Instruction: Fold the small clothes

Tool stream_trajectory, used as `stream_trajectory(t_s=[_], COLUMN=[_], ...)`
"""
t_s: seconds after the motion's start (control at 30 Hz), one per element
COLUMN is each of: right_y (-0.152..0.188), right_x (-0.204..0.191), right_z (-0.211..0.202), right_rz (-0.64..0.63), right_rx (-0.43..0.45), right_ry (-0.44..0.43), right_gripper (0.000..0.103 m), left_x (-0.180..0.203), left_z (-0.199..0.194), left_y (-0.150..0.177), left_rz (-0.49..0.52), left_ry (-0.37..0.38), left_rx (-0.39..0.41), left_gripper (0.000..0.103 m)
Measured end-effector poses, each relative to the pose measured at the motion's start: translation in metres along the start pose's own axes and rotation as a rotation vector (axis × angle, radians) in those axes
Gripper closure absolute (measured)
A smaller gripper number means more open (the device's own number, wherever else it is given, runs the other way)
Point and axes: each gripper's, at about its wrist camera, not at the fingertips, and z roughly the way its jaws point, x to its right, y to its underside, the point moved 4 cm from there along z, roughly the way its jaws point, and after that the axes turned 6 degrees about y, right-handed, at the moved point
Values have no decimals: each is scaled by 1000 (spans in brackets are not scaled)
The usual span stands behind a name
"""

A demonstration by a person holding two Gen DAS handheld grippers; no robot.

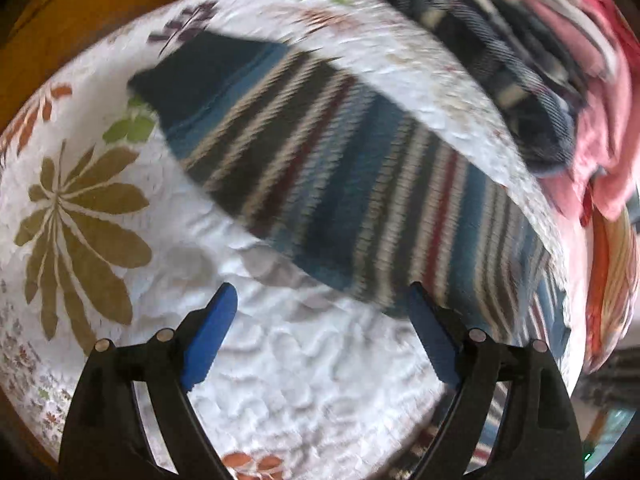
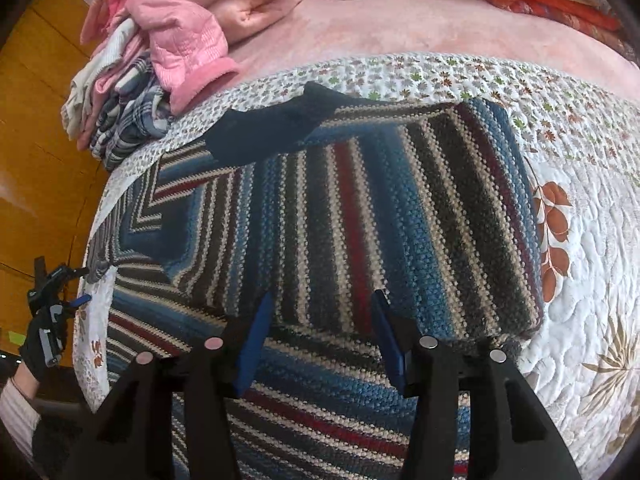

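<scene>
Sweater: striped knit sweater point(image 2: 360, 220) lies flat on the bed's floral quilt point(image 2: 580, 280), partly folded; a doubled panel sits on top of the lower layer, with a dark navy sleeve or cuff point(image 2: 272, 132) laid across its far edge.
Right hand-held gripper: right hand-held gripper point(image 2: 320, 332) hangs just above the knit near the folded panel's near edge, blue pads parted wide, nothing between them.
Left hand-held gripper: left hand-held gripper point(image 1: 320, 312) is over bare quilt just beside the sweater's edge, fingers spread wide and empty; this view is blurred.
Step in hand: seemingly between folds, both tools free of the cloth.
Next move: likely calls for pinching a loose edge or the sleeve and carrying it over the body, keeping both layers square.
Farther off: pile of clothes point(image 2: 160, 80), pink and plaid, rests at the quilt's far corner, well apart from the sweater.
</scene>
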Motion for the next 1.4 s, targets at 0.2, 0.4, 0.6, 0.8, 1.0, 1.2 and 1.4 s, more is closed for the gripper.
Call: stream_trajectory(t_s=[0.2, 0.4, 0.6, 0.8, 1.0, 1.2, 1.4], right_y=[1, 3, 5, 6, 5, 3, 3], right_x=[7, 11, 5, 1, 3, 5, 6], right_z=[8, 14, 17, 17, 18, 22, 23], right_rz=[-1, -16, -68, -106, -102, -105, -110], right_rx=[-3, -10, -8, -6, -10, -16, -18], right_ry=[52, 91, 129, 143, 148, 158, 157], right_gripper=[51, 51, 51, 51, 51, 51, 50], left_x=[-21, -21, -12, 16, 67, 136, 189], left_z=[2, 9, 2, -20, -42, -64, -69], left_y=[-25, -39, -43, -47, -40, -12, 29], left_rz=[-71, -48, -12, -3, 86, 225, 350], left_ry=[41, 22, 45, 151, 221, 336, 398], left_rx=[69, 101, 133, 197, 240, 245, 216], left_gripper=[18, 20, 70, 90, 92, 92, 92])
